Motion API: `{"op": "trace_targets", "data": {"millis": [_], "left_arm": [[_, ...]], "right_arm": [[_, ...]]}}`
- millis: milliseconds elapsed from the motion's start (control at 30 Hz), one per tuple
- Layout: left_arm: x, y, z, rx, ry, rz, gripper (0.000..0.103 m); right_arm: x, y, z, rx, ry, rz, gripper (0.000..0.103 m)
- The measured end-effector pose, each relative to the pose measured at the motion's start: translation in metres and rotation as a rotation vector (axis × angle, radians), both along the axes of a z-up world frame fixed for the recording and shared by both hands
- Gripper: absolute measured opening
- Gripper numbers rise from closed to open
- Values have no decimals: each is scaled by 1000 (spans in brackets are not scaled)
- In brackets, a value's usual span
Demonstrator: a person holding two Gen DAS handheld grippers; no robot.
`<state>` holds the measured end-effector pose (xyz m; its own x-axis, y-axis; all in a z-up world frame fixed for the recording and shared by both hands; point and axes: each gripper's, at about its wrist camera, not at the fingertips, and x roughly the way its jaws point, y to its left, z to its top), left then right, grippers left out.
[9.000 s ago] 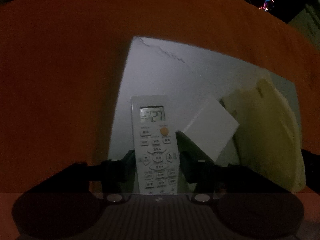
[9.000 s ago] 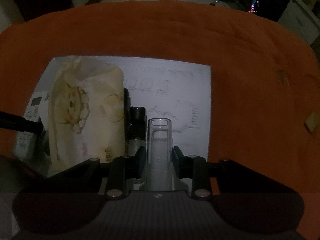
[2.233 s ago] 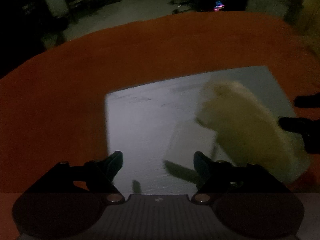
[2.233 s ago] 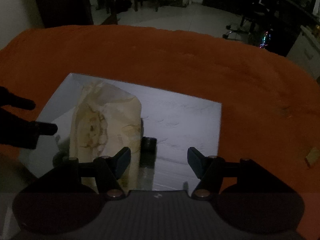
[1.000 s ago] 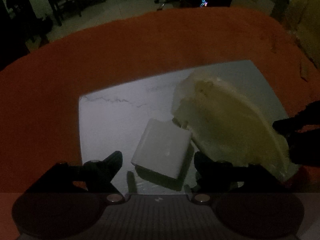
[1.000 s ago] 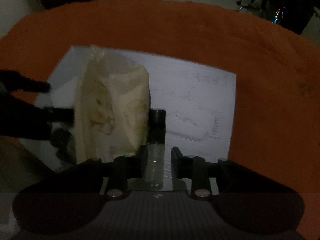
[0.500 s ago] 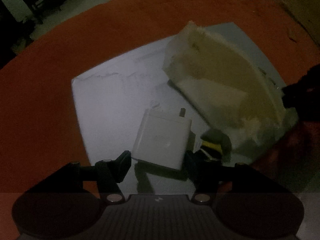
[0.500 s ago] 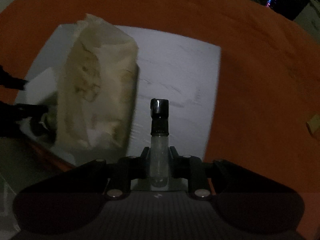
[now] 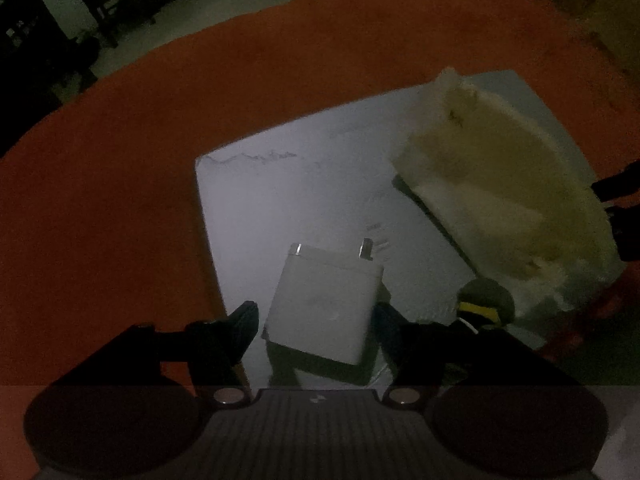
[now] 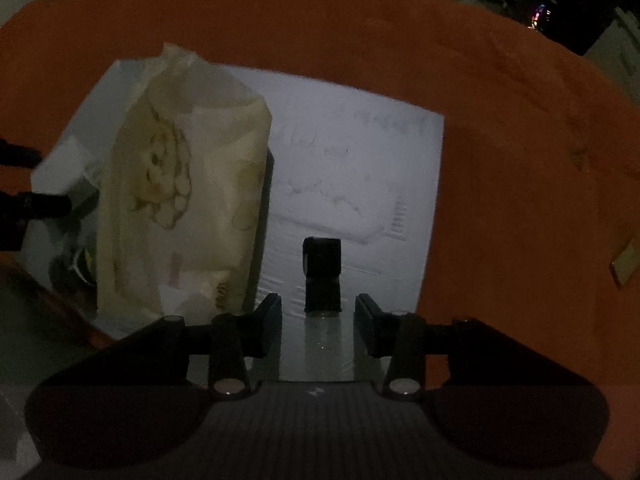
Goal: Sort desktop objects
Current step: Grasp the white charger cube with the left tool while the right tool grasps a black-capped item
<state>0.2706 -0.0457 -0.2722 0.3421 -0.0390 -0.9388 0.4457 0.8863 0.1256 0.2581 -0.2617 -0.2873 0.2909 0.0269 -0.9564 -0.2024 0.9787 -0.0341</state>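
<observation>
Two items, both lying on the white sheet [image 9: 280,208] that covers part of the orange worktop [image 9: 160,128].

1. Charger [image 9: 324,308], white, prongs pointing away. Between the fingers of the left gripper [image 9: 314,316]; jaws spread and just opening, a slit of sheet showing on one side, the other finger close to or touching the casing.
2. Bottle [image 10: 328,344], clear with black cap [image 10: 322,268], on its side. Between the fingers of the right gripper [image 10: 318,308]; jaws spread and just opening, gaps on both sides, nothing pinched.

Risks, as judged:
- Charger dragged or tipped on withdrawal, if that near finger catches its edge.
- Bottle rolling off its spot once free, being round and lying flat; likelier if a finger clips it on the way up.
- Packet [image 10: 188,200], soft and cream, just beside the bottle: easily nudged by a sideways exit, and then pushing the bottle.

View differences:
- Left wrist only: charger, prongs, a dark round thing [image 9: 486,304] with a yellow band against the packet's near end.
- Right wrist only: bottle, the packet's printed face, a small tan scrap [image 10: 624,264] far off on the worktop.
- Each view: the other gripper at its edge, jaw state unreadable from there.
</observation>
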Motion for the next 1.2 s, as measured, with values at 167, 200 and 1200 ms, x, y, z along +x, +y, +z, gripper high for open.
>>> {"op": "trace_targets", "data": {"millis": [167,200,1200], "left_arm": [[-5,-5,0,24,8,-14,55],[-5,-5,1,21,3,-15,55],[11,11,0,-55,113,188,91]], "right_arm": [[-4,-5,4,0,-4,-1,22],[-5,-6,5,-2,-8,1,22],[-8,-6,27,28,-41,-31,22]]}}
